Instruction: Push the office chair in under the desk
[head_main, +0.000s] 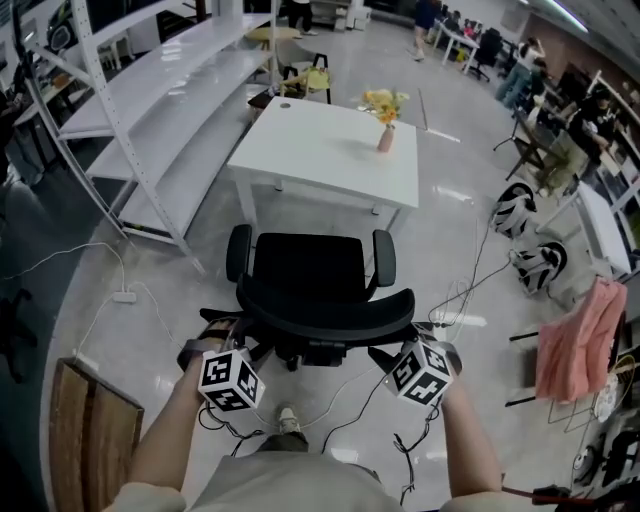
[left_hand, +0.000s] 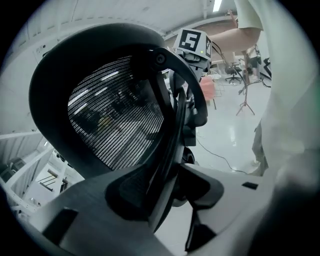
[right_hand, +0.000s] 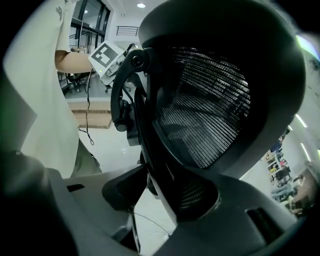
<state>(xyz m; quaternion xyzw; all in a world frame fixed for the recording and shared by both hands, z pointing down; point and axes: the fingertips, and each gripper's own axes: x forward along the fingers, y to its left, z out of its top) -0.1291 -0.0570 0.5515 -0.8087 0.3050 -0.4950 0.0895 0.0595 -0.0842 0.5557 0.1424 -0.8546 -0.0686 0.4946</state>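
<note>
A black mesh office chair (head_main: 308, 272) stands just short of the white desk (head_main: 330, 150), its seat facing the desk and its backrest (head_main: 325, 312) towards me. My left gripper (head_main: 215, 345) sits at the backrest's left end and my right gripper (head_main: 425, 345) at its right end. In the left gripper view the backrest (left_hand: 115, 115) rim runs between the jaws of the left gripper (left_hand: 167, 192), and both wide-set pads lie against it. The right gripper (right_hand: 157, 192) holds the backrest (right_hand: 210, 100) rim the same way.
A pink vase with yellow flowers (head_main: 386, 130) stands on the desk. White shelving (head_main: 170, 110) runs along the left and a wooden board (head_main: 85, 430) lies near left. Cables (head_main: 120, 296) cross the floor, with helmets (head_main: 515, 210) and a pink cloth on a rack (head_main: 590, 335) at the right.
</note>
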